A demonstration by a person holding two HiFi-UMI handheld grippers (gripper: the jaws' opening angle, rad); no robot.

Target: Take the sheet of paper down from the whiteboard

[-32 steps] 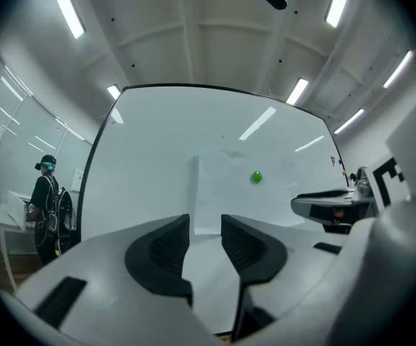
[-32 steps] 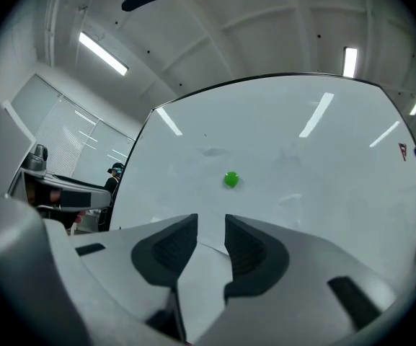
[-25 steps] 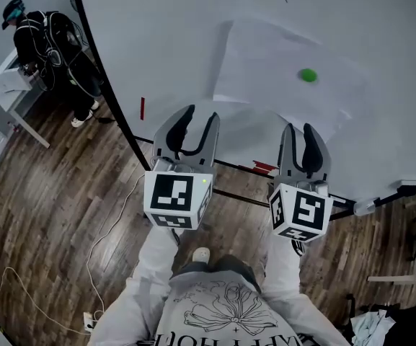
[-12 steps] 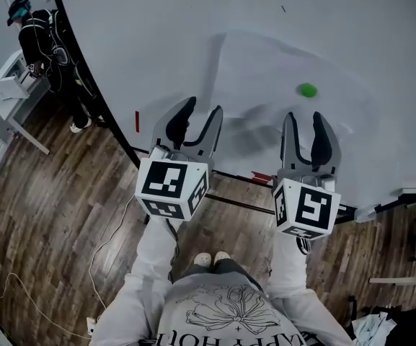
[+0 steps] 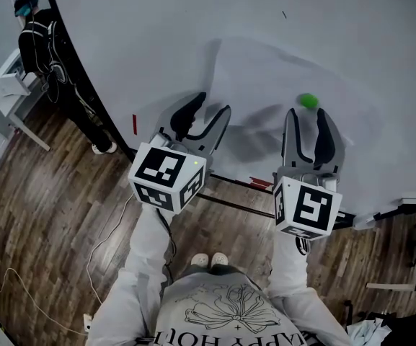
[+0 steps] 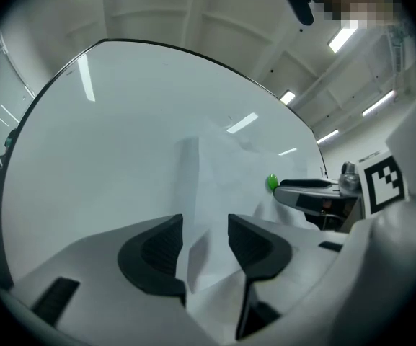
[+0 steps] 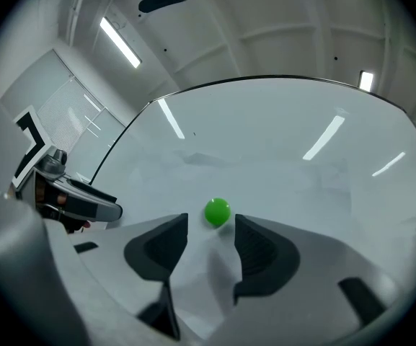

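Note:
A white sheet of paper (image 5: 265, 74) hangs on the whiteboard (image 5: 157, 34), pinned by a round green magnet (image 5: 308, 100). My left gripper (image 5: 209, 112) is at the sheet's lower left part. Its jaws are opening, and a curled edge of the paper (image 6: 197, 254) stands loose between them, with the pads off it. My right gripper (image 5: 308, 119) sits just under the magnet, jaws opening as well. In the right gripper view the magnet (image 7: 217, 212) lies just ahead of the fingertips, untouched, with paper (image 7: 200, 272) in the gap.
A person (image 5: 38, 38) in dark clothes stands by a white desk (image 5: 9, 85) at the far left. The board's lower rail (image 5: 236, 202) runs under my grippers, with a red piece (image 5: 262, 182) on it. A cable (image 5: 114, 225) trails over the wooden floor.
Both grippers have moved up the board and their jaws have spread wider. The right gripper's tips now reach the green magnet; the left has turned towards the paper's edge.

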